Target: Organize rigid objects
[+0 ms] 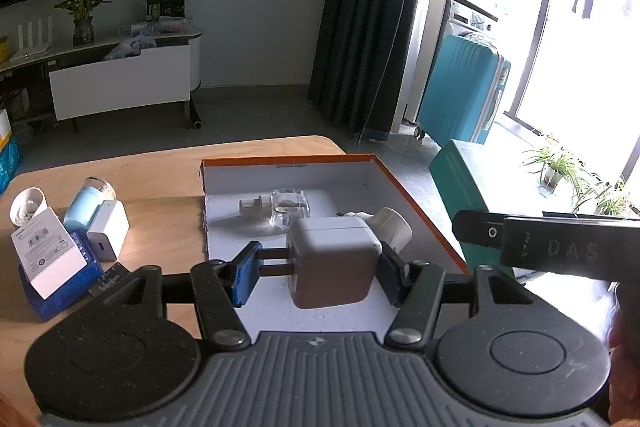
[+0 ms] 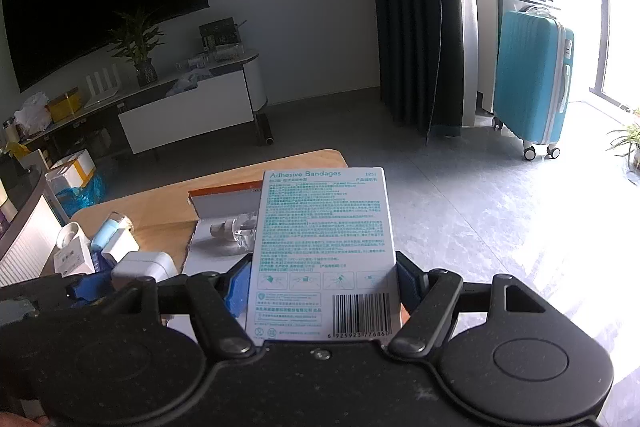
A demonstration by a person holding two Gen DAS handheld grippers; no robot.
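My left gripper (image 1: 316, 269) is shut on a white cube charger (image 1: 334, 263); its two prongs rest against the left blue pad. It hangs over the white floor of an open orange-rimmed box (image 1: 416, 203) on the wooden table. A clear glass bottle (image 1: 286, 207) and a white plug-like piece (image 1: 390, 225) lie inside that box. My right gripper (image 2: 324, 287) is shut on a flat white "Adhesive Bandages" box (image 2: 324, 239), held upright above the orange-rimmed box (image 2: 224, 205) at its right side. That bandage box shows its green face (image 1: 460, 179) in the left wrist view.
Left of the orange-rimmed box a cluster sits on the table (image 1: 160, 179): a white tube (image 1: 26, 205), a light blue jar (image 1: 86, 207), a second white charger (image 1: 108, 235), a blue pack (image 1: 60, 279). The table's far edge drops to grey floor; a teal suitcase (image 2: 532, 87) stands beyond.
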